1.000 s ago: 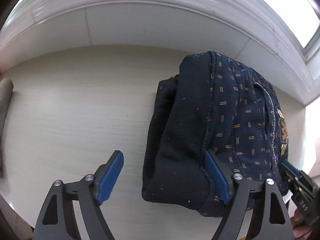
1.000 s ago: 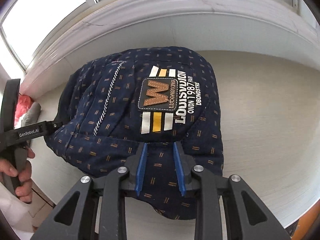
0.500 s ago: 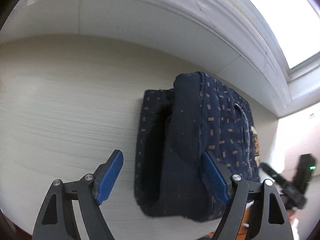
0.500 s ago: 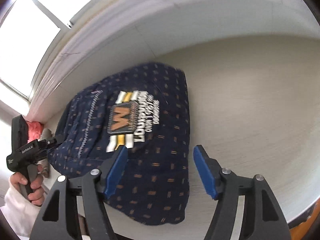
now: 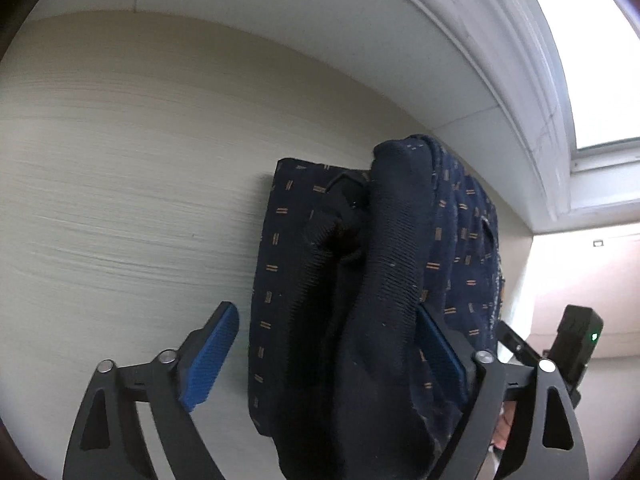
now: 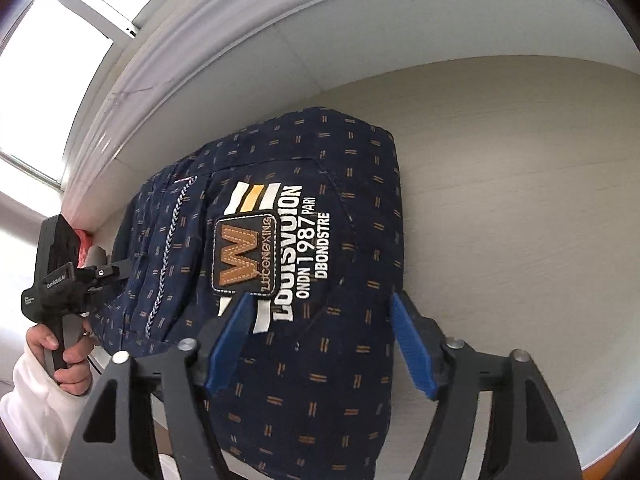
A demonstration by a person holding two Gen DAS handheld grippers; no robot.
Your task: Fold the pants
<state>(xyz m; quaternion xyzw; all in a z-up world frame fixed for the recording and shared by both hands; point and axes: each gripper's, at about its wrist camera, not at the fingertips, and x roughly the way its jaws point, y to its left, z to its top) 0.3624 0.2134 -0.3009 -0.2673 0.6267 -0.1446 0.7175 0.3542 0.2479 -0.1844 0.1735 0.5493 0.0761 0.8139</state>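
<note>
Folded navy pants (image 6: pixel 304 280) lying as a thick bundle on the pale tabletop (image 6: pixel 520 200), close to the wall. The right tongs (image 6: pixel 320 344) stand apart above the printed top layer, jaws having just been opening, nothing pinched. The left tongs (image 5: pixel 332 356) are also spread, straddling the ribbed cuff end without clamping it. The soft, limp, moderately heavy knit will likely sag; gripping stacked layers near a folded edge seems safest.
</note>
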